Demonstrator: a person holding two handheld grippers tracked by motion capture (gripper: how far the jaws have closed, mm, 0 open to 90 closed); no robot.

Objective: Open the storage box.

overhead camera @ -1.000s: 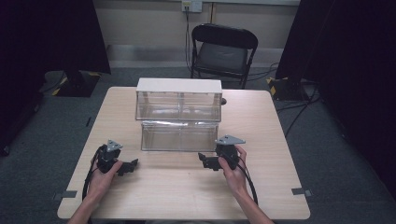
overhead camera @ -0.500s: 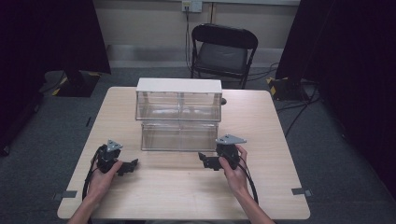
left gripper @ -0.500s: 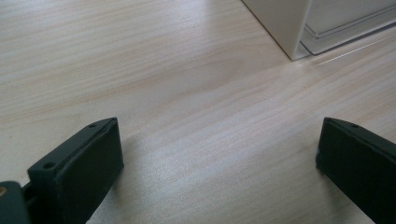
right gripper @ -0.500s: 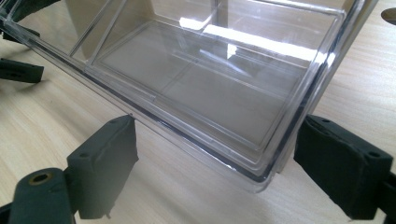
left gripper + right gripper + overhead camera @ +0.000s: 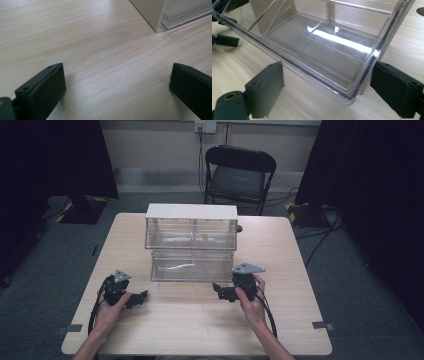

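Dark curtains, a folding chair (image 5: 239, 175) and grey carpet ring the pale wooden bench (image 5: 290, 245), and from the high view I see the clear drawer cabinet (image 5: 191, 227) standing mid-bench with its white top and its lower drawer (image 5: 192, 266) pulled out toward me, its long axis running across the bench from left to right. My right gripper (image 5: 221, 291) sits just in front of the drawer's right end, pointing leftward along its front; my left gripper (image 5: 140, 297) lies off the drawer's left corner, a little farther from it and pointing right. In the left gripper view my jaws stand wide apart over bare wood with nothing between them, and the cabinet's white corner post (image 5: 152, 13) shows up ahead and to the right, well clear of them. In the right gripper view my jaws also stand wide open and empty, the drawer (image 5: 324, 47) lying directly ahead: its front wall slants across between the jaws and its near corner juts close toward the right jaw, though I judge neither jaw touches it. The drawer looks empty. I judge the right hand to be the nearer one, so the coming move hinges on easing those jaws forward around that front wall.
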